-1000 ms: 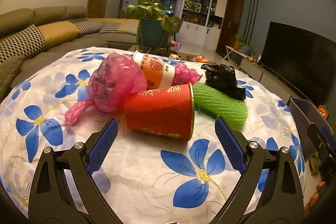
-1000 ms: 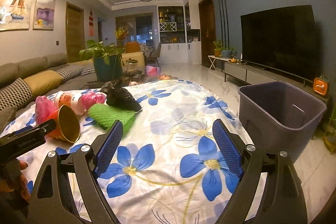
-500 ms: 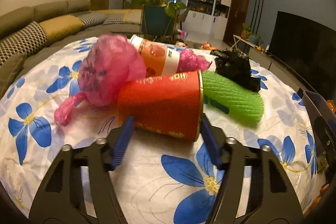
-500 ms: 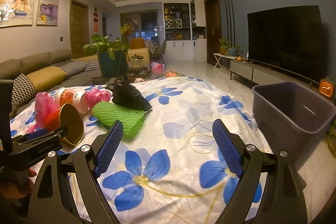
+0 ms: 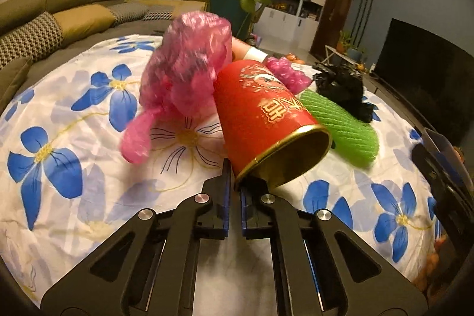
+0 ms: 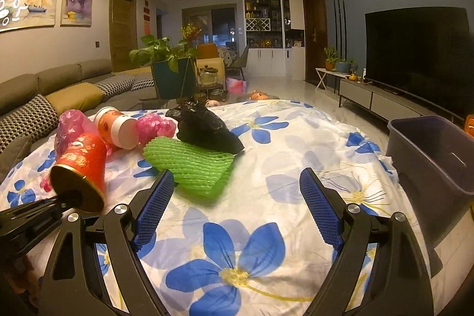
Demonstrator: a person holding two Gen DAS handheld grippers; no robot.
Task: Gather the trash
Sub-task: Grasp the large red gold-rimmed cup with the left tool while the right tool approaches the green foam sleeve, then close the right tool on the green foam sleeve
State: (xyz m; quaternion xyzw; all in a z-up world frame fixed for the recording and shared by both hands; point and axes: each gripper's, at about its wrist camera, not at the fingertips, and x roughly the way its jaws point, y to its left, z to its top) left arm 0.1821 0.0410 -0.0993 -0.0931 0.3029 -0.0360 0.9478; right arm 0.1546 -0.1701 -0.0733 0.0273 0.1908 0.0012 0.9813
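Left gripper [image 5: 234, 185] is pinching the red cup's [image 5: 263, 114] rim, tipping it on the tablecloth [image 5: 59, 156]. Right gripper [image 6: 234, 215] is gaping, empty. Bin [image 6: 429, 150] is looking empty; all trash remaining.

Left gripper [image 5: 234, 182] clamped tight on rim of red cup [image 5: 266, 120], pointed downward. Right gripper [image 6: 234, 209] held jaws wide, nothing between them, tilted slightly down.
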